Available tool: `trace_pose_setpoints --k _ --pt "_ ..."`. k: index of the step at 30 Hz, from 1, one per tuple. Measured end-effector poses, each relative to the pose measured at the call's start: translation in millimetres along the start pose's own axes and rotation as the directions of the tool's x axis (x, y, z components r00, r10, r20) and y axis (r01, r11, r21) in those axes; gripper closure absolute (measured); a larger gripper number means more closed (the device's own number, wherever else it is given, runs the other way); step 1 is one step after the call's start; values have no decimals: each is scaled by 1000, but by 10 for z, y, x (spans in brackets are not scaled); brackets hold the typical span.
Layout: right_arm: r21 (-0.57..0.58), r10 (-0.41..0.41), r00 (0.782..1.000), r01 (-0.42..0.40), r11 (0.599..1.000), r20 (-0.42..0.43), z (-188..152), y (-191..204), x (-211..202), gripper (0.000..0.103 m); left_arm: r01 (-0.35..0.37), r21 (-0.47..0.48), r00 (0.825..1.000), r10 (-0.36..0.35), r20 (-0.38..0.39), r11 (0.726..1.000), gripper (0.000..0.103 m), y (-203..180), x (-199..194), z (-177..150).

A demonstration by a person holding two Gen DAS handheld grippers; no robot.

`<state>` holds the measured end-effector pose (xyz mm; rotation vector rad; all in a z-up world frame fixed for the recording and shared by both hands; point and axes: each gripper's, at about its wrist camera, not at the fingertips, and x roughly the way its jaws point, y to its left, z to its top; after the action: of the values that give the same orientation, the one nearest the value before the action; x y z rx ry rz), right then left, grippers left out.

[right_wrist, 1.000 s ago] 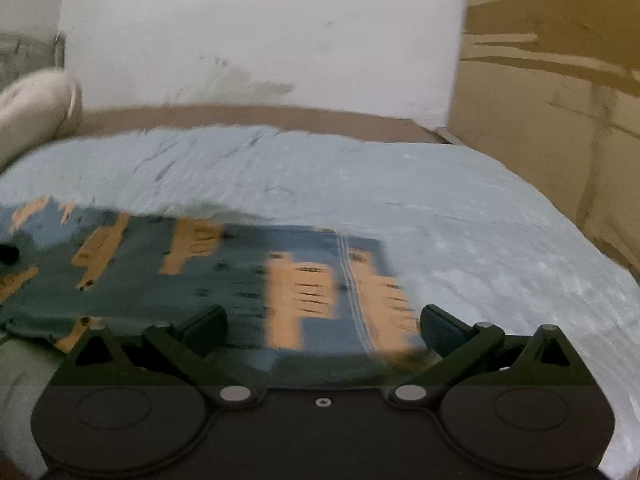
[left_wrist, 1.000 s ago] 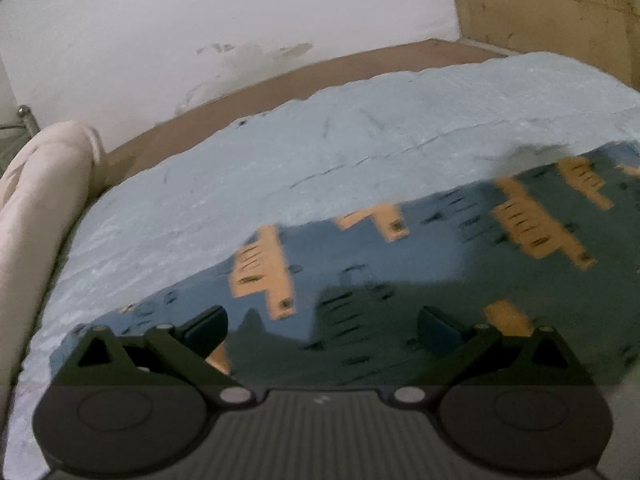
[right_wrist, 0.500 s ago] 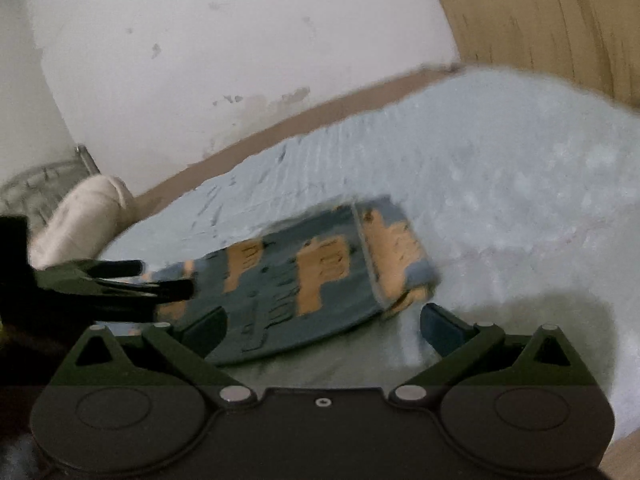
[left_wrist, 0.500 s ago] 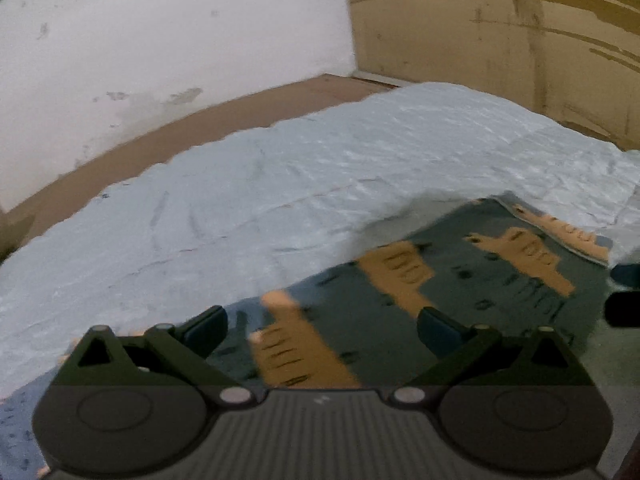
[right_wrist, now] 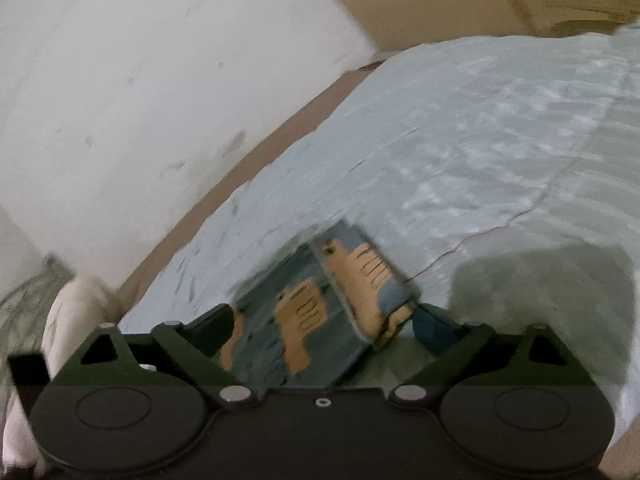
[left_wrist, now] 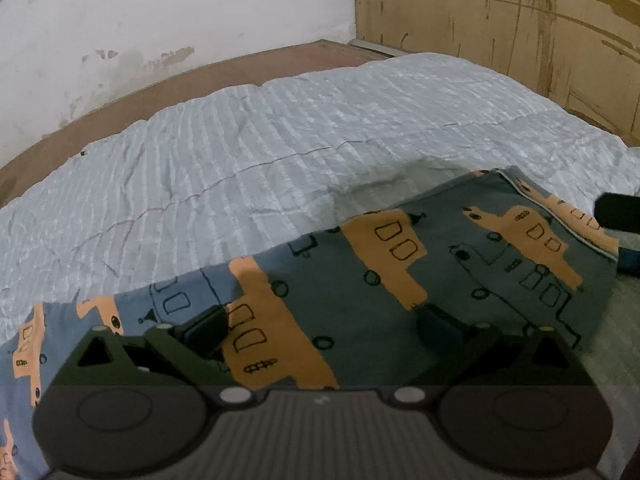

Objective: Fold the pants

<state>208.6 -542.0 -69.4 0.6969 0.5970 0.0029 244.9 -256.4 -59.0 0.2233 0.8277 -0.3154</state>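
Observation:
The pants (left_wrist: 400, 272) are blue-grey with orange vehicle prints and lie flat on the pale blue quilt (left_wrist: 280, 140). My left gripper (left_wrist: 324, 328) is open just over the middle of the pants, empty. My right gripper (right_wrist: 324, 320) is open over the waistband end of the pants (right_wrist: 304, 316), its jaws wide on either side of that end; this view is blurred. A dark fingertip of the right gripper shows at the right edge of the left wrist view (left_wrist: 620, 216), at the waistband.
A white scuffed wall (left_wrist: 160, 20) and a brown bed edge (left_wrist: 200, 76) lie beyond the quilt. A wooden panel (left_wrist: 500, 20) stands at the right. A cream rolled cushion (right_wrist: 72, 312) lies at the left in the right wrist view.
Both grippers have swung round and closed in on the pants. The right gripper has tilted and come over the waistband end. Both stay open.

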Motion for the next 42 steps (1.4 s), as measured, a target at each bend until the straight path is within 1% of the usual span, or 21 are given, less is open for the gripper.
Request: trace_pose_setpoints --k 6,9,12,13,14,16,18,19,21,24,26,30,31,32,33,34,35,36,38,39,42 --pt "37 -106 991 103 994 87 -75 43 -25 27 22 -26 1000 -22 6 999 0 75 -69 133" --pt "-30 -191 977 195 980 95 -135 115 34 40 99 -66 995 -99 16 993 0 120 -131 250" --pt "-50 -234 965 241 969 116 -172 130 53 57 208 -104 978 -206 29 973 0 113 -151 364" --pt "-58 -250 960 258 964 127 -178 135 55 66 259 -122 966 -257 28 958 0 103 -140 418" --pt "-74 -254 957 266 961 139 -186 144 54 67 304 -139 953 -303 27 943 0 94 -126 471" --pt "-132 -265 950 287 949 163 -218 205 58 76 400 -159 916 -400 33 902 0 61 -96 596" --pt "-245 -277 937 325 913 212 -280 342 58 85 480 -167 876 -481 40 861 0 42 -63 708" --pt "-318 -277 928 348 882 249 -325 443 42 87 519 -177 853 -521 38 836 1 43 -43 759" --pt "-428 -256 923 363 827 289 -400 609 19 89 565 -213 820 -572 35 797 1 66 0 836" --pt "-568 -215 921 371 735 325 -536 838 16 90 608 -245 784 -619 40 755 1 110 25 891" --pt "-647 -172 925 362 671 339 -650 990 10 91 621 -258 773 -634 42 740 1 159 37 872" --pt "-778 -90 942 319 540 324 -894 1271 -4 91 621 -303 766 -641 40 723 2 237 102 819" --pt "-808 -68 948 303 505 312 -971 1343 2 91 619 -312 766 -642 37 720 6 266 115 794" --pt "-828 -53 952 288 481 301 -1028 1395 -2 91 612 -319 770 -637 32 724 17 291 124 775" --pt "-845 -38 957 271 461 287 -1086 1447 -10 91 602 -327 777 -629 25 729 24 325 130 757" --pt "-861 -22 963 251 443 269 -1146 1497 -19 92 589 -339 783 -622 14 734 36 369 141 735" --pt "-872 -11 966 237 429 257 -1196 1556 -29 92 569 -360 794 -608 6 740 46 429 140 696" --pt "-883 0 970 222 414 244 -1250 1596 -40 92 551 -379 806 -593 7 744 51 475 134 654" --pt "-894 15 976 193 404 218 -1321 1641 -66 92 505 -407 838 -545 20 762 73 570 64 559" --pt "-896 21 978 181 405 206 -1341 1651 -76 92 476 -417 859 -511 32 774 76 629 13 499" --pt "-902 34 984 144 407 173 -1437 1694 -119 92 417 -422 898 -438 52 805 88 738 -107 385"
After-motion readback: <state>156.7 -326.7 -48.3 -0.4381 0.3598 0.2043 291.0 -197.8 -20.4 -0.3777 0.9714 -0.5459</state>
